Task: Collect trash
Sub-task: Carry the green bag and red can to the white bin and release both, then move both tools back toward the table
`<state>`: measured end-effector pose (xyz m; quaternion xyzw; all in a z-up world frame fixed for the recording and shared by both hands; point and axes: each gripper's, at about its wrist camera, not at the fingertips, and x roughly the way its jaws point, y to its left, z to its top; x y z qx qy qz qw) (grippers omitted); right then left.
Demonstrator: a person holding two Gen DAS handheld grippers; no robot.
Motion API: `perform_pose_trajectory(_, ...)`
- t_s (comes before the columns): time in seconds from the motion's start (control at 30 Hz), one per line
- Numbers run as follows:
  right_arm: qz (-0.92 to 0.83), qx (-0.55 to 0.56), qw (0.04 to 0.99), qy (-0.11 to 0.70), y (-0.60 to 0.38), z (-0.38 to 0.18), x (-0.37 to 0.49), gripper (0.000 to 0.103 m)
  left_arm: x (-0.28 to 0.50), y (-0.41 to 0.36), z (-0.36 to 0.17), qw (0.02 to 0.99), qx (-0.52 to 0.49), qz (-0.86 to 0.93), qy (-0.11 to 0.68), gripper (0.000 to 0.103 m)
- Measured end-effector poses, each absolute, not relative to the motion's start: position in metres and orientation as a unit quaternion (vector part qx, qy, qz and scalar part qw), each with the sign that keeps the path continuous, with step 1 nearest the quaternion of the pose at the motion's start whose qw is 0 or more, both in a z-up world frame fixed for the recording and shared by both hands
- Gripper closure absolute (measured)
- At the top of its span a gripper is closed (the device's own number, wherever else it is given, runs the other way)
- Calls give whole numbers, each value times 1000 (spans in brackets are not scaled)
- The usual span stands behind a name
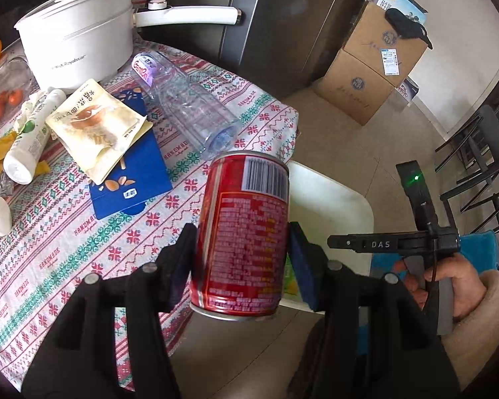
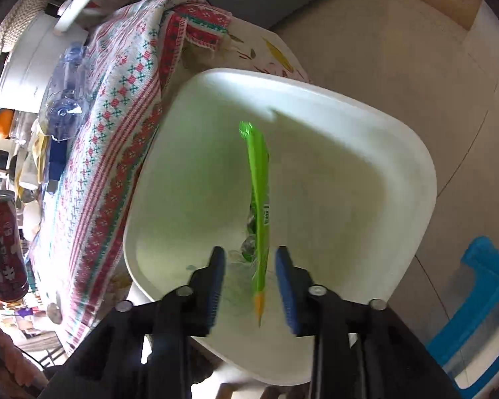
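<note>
step in hand: dropping trash in white bin (image 2: 382,126). right gripper (image 2: 251,282) hovered over bin, jaws spread, gripping nothing; green wrapper (image 2: 257,183) between them, seemingly falling free. bin otherwise looked nearly empty. left gripper (image 1: 241,259) clenched on red can (image 1: 243,232) just left of bin, near table (image 1: 66,232) edge. next, likely: carry can over bin, release.

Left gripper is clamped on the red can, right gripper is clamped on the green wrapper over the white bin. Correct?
Not quite. The right gripper is open: in the right wrist view its pads stand apart on either side of the green wrapper, with a gap showing on each side, over the white bin. The rest holds: the left gripper is clamped on the red can.
</note>
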<state>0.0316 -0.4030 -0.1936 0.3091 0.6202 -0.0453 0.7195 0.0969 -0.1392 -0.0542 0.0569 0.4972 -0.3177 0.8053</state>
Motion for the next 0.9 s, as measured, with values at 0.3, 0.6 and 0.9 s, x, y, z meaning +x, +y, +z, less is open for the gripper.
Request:
perform_pose_trajectory(0.3, -67, 319, 778, 537, -429, -108, -1, 36, 71, -203, -82, 771, 108, -353, 518, 47)
perform_pose_trajectory(0.6, -168, 221, 817, 506, -457, -66, -19, 29, 71, -280, -163, 735, 157, -329, 572, 46)
perform_pose_trajectory(0.9, -206, 183, 819, 502, -483, -59, -34, 24, 76, -307, -203, 722, 178, -319, 588, 46)
